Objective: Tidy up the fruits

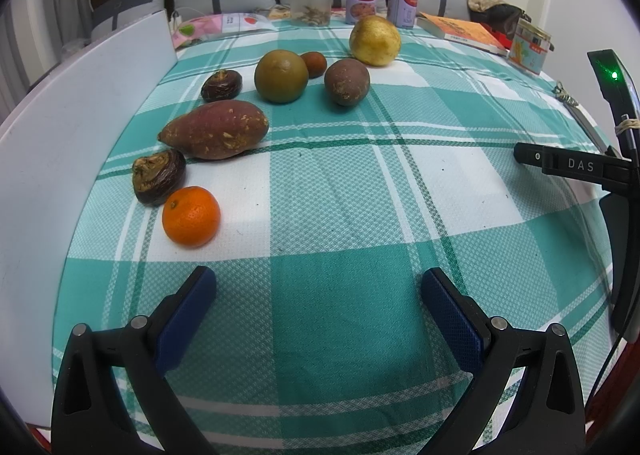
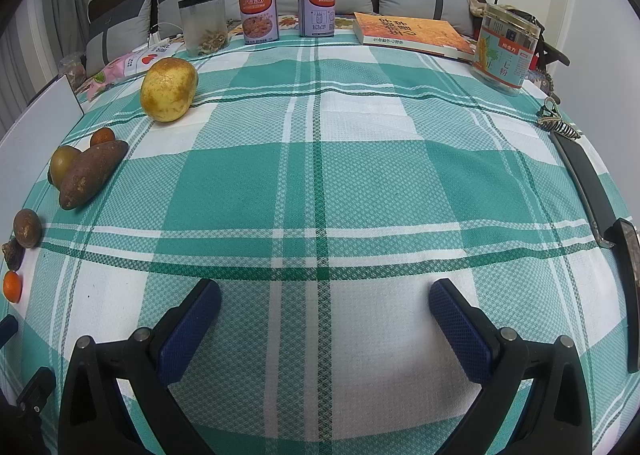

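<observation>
Both grippers, left (image 1: pixel 318 287) and right (image 2: pixel 325 301), hover empty, jaws wide; fruits like the mandarin (image 1: pixel 191 215) line the worktop's left edge, probably sorted.

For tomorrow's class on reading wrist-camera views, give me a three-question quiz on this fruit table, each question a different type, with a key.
1. True or false: the left gripper is shut on the orange mandarin.
2. Multiple choice: what does the sweet potato lie on? A) a white plate B) the green checked tablecloth C) the orange book
3. Fill in: in the right wrist view, the fruit farthest back, nearest the clear jar, is the large ______ one.

Key:
1. False. Its jaws stand open and empty, with the mandarin ahead and to the left.
2. B
3. yellow
</observation>
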